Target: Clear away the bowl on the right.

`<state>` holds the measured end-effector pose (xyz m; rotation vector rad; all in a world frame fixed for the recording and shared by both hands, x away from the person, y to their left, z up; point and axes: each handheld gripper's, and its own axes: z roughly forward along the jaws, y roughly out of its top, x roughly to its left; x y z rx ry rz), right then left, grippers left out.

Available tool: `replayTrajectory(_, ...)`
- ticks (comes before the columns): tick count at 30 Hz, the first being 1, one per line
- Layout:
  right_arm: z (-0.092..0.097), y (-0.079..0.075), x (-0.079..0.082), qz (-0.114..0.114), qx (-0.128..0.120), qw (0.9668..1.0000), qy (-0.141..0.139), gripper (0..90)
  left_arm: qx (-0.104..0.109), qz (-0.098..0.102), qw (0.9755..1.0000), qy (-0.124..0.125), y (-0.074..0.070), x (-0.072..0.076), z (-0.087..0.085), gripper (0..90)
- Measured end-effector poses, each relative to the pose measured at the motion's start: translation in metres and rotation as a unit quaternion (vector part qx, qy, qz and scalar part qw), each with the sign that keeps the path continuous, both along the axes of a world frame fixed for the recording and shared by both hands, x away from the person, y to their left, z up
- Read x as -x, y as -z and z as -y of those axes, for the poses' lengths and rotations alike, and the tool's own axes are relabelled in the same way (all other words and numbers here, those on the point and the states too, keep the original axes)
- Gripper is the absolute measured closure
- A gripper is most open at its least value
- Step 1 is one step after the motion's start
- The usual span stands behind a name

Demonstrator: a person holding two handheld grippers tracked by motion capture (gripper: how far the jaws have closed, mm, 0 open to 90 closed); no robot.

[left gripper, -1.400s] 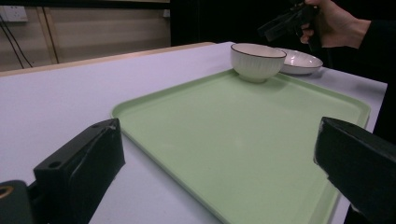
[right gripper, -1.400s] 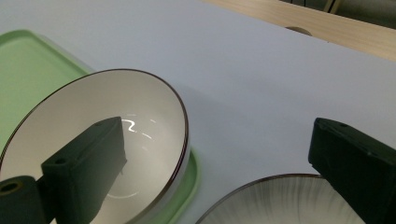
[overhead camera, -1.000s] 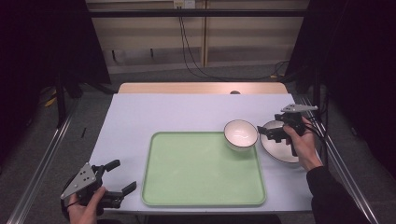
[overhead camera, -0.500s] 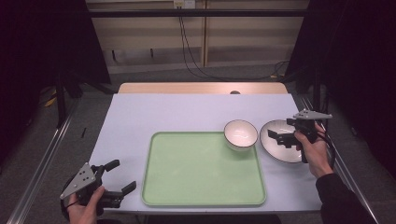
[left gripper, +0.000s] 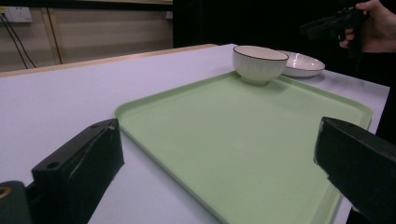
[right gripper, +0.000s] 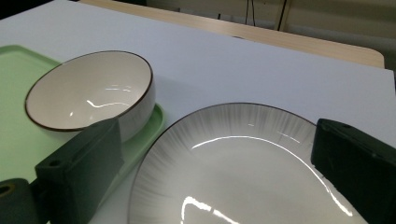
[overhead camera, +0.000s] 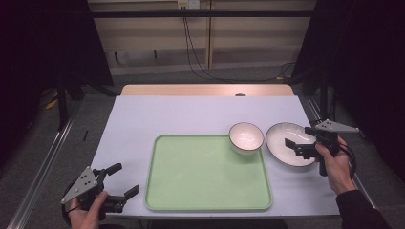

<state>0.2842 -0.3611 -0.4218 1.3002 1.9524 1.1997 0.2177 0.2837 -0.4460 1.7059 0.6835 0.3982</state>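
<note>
Plate (overhead camera: 288, 143) lies directly under your right gripper (overhead camera: 300, 142), whose jaws stand wide apart above it and touch nothing; in the right gripper view the plate (right gripper: 243, 172) spreads between the two jaws. Just beyond the plate's left edge, seen from that gripper, the bowl (right gripper: 91, 91) sits on the far right corner of the green tray (overhead camera: 207, 172), its rim near the plate's. Your left gripper (overhead camera: 119, 180) hovers off the tray's near left corner, jaws apart and empty, pointed across the tray (left gripper: 243, 140) toward the bowl (left gripper: 259, 63).
</note>
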Motion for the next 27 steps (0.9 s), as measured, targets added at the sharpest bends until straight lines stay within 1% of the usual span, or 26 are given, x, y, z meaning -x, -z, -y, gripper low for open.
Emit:
replayTrajectory(2, 0.000, 0.000, 0.006, 0.006, 0.003, 1.0000, -0.001, 1.5, 0.005, -0.001, 1.0000, 0.000, 0.000, 0.000, 0.001, 1.3)
replayTrajectory(4, 0.002, 0.001, 0.014, 0.013, -0.005, 0.9999, -0.003, 1.4, 0.003, 0.000, 1.0000, 0.002, 0.000, 0.000, 0.001, 1.3)
replayTrajectory(6, 0.003, 0.001, 0.017, 0.015, -0.005, 0.9999, 0.001, 1.3, 0.002, 0.000, 1.0000, 0.002, 0.000, 0.000, 0.001, 1.3)
replayTrajectory(7, 0.004, 0.003, 0.022, 0.015, -0.011, 0.9998, 0.004, 1.4, 0.001, 0.001, 1.0000, 0.001, 0.000, 0.000, 0.001, 1.3)
replayTrajectory(9, 0.004, 0.005, 0.027, 0.019, -0.016, 0.9997, 0.007, 1.4, 0.001, 0.001, 1.0000, 0.001, 0.000, 0.000, 0.001, 1.3)
replayTrajectory(10, 0.004, 0.005, 0.027, 0.019, -0.016, 0.9997, 0.007, 1.4, 0.001, 0.001, 1.0000, 0.001, 0.000, 0.000, 0.001, 1.3)
replayTrajectory(11, 0.003, 0.006, 0.033, 0.019, -0.017, 0.9997, 0.007, 1.5, 0.001, 0.000, 1.0000, 0.001, 0.000, 0.000, 0.001, 1.3)
replayTrajectory(12, 0.003, 0.006, 0.033, 0.019, -0.017, 0.9997, 0.007, 1.5, 0.001, 0.000, 1.0000, 0.001, 0.000, 0.000, 0.001, 1.3)
replayTrajectory(13, 0.002, 0.007, 0.036, 0.021, -0.014, 0.9997, 0.006, 1.5, -0.003, 0.001, 1.0000, 0.003, 0.000, 0.000, 0.000, 1.3)
replayTrajectory(14, 0.000, 0.008, 0.042, 0.023, -0.016, 0.9996, 0.005, 1.4, -0.002, 0.001, 1.0000, 0.002, 0.000, 0.000, 0.001, 1.3)
replayTrajectory(15, 0.000, 0.008, 0.042, 0.023, -0.016, 0.9996, 0.005, 1.4, -0.003, 0.002, 1.0000, 0.002, 0.000, 0.000, 0.000, 1.3)
replayTrajectory(17, -0.002, 0.010, 0.049, 0.025, -0.016, 0.9995, 0.008, 1.3, -0.003, 0.001, 1.0000, 0.002, 0.000, 0.000, 0.000, 1.3)
replayTrajectory(18, -0.002, 0.010, 0.049, 0.025, -0.016, 0.9995, 0.008, 1.3, 0.004, -0.002, 1.0000, -0.001, 0.000, 0.001, 0.001, 1.3)
replayTrajectory(19, -0.003, 0.010, 0.054, 0.024, -0.019, 0.9995, 0.009, 1.4, 0.007, -0.002, 1.0000, -0.001, 0.000, 0.001, 0.001, 1.3)
replayTrajectory(20, -0.003, 0.011, 0.056, 0.028, -0.017, 0.9994, 0.011, 1.4, 0.007, -0.002, 1.0000, -0.001, 0.000, 0.001, 0.001, 1.3)
replayTrajectory(21, -0.003, 0.011, 0.058, 0.032, -0.013, 0.9993, 0.011, 1.3, 0.002, 0.000, 1.0000, 0.000, 0.000, 0.001, 0.001, 1.3)
replayTrajectory(22, -0.003, 0.010, 0.060, 0.032, -0.020, 0.9992, 0.011, 1.3, 0.003, 0.001, 1.0000, 0.001, 0.000, 0.001, 0.000, 1.3)
replayTrajectory(23, -0.003, 0.010, 0.060, 0.032, -0.020, 0.9992, 0.011, 1.3, 0.003, 0.001, 1.0000, 0.001, 0.000, 0.001, 0.000, 1.3)
replayTrajectory(24, -0.003, 0.011, 0.065, 0.033, -0.019, 0.9992, 0.014, 1.3, 0.010, 0.003, 0.9999, 0.007, 0.000, 0.000, 0.001, 1.3)
replayTrajectory(26, -0.003, 0.012, 0.067, 0.034, -0.020, 0.9992, 0.012, 1.3, 0.010, 0.005, 0.9999, 0.004, -0.001, 0.001, 0.001, 1.3)
replayTrajectory(27, -0.004, 0.013, 0.072, 0.031, -0.023, 0.9992, 0.014, 1.4, 0.010, 0.004, 0.9999, 0.002, 0.000, 0.001, 0.001, 1.3)
